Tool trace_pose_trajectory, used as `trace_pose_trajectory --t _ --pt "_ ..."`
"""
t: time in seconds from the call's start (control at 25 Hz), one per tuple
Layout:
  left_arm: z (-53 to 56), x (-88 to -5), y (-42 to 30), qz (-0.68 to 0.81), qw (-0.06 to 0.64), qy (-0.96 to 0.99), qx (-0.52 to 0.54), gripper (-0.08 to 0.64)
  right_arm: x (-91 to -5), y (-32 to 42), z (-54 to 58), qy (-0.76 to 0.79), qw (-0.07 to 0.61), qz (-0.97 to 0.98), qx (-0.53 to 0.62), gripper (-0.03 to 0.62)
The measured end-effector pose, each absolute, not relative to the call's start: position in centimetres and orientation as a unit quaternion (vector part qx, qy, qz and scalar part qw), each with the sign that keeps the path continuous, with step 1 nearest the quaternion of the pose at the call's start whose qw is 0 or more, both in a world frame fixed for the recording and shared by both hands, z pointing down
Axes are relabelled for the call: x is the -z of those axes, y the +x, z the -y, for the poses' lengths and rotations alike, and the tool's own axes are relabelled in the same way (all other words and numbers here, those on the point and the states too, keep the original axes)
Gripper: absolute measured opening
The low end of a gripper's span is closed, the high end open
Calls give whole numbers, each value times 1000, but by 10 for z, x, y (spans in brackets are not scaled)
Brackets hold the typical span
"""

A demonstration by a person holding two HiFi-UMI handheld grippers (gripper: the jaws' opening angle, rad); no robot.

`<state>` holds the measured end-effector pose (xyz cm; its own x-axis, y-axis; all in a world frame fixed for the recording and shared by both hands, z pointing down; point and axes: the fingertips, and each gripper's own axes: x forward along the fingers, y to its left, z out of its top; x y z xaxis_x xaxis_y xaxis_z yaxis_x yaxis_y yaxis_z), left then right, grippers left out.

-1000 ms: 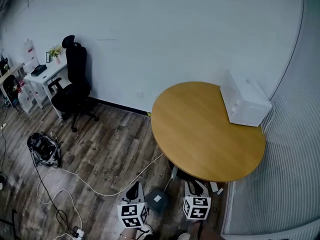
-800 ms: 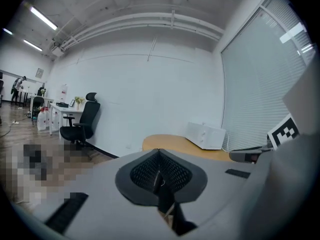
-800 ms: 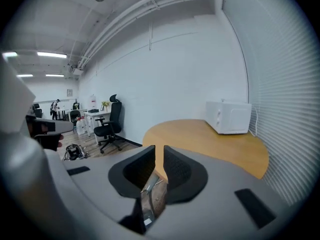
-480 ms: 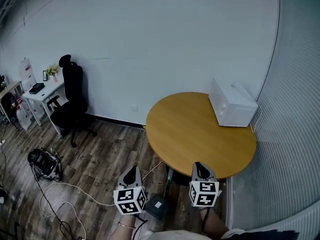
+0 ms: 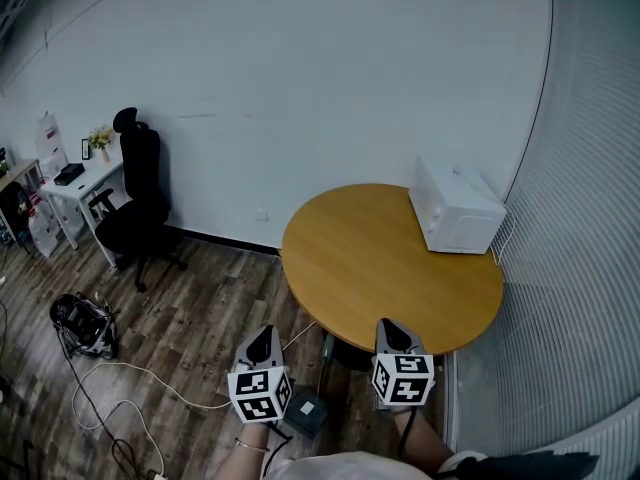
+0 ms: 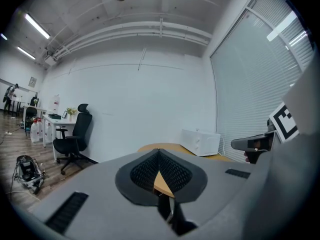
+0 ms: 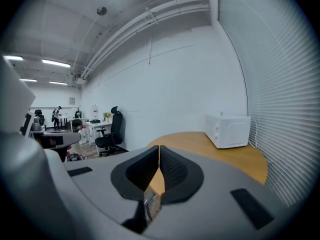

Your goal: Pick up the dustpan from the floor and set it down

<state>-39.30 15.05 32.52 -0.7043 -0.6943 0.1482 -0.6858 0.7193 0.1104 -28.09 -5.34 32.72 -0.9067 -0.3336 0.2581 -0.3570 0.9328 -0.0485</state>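
The dustpan [image 5: 303, 411] is a dark grey pan with a white label. It stands on the wooden floor, and its thin handle [image 5: 322, 360] leans up toward the table. My left gripper [image 5: 262, 336] hovers above and to its left, my right gripper [image 5: 390, 326] above and to its right. Neither touches it. In the left gripper view the left gripper [image 6: 159, 151] has its jaws together with nothing in them. The right gripper [image 7: 159, 148] has just been closing, and its jaws now meet with nothing between them.
A round wooden table [image 5: 380, 258] stands just ahead with a white box-shaped appliance [image 5: 455, 218] at its far right. A black office chair [image 5: 135, 193] and a white desk [image 5: 60, 183] are at the left. Cables [image 5: 130, 378] and a black bundle [image 5: 80, 318] lie on the floor. Window blinds [image 5: 580, 268] run along the right.
Both grippers have risen away from the floor and now sit higher over the table's near edge. The dustpan has stayed on the floor between them.
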Motion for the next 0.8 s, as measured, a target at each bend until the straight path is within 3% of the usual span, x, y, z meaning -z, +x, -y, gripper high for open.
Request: trace_pose_trajectory --t 0.8 --pt "-148 -337 -389 925 103 365 5 17 -336 -273 70 189 132 972 -43 32"
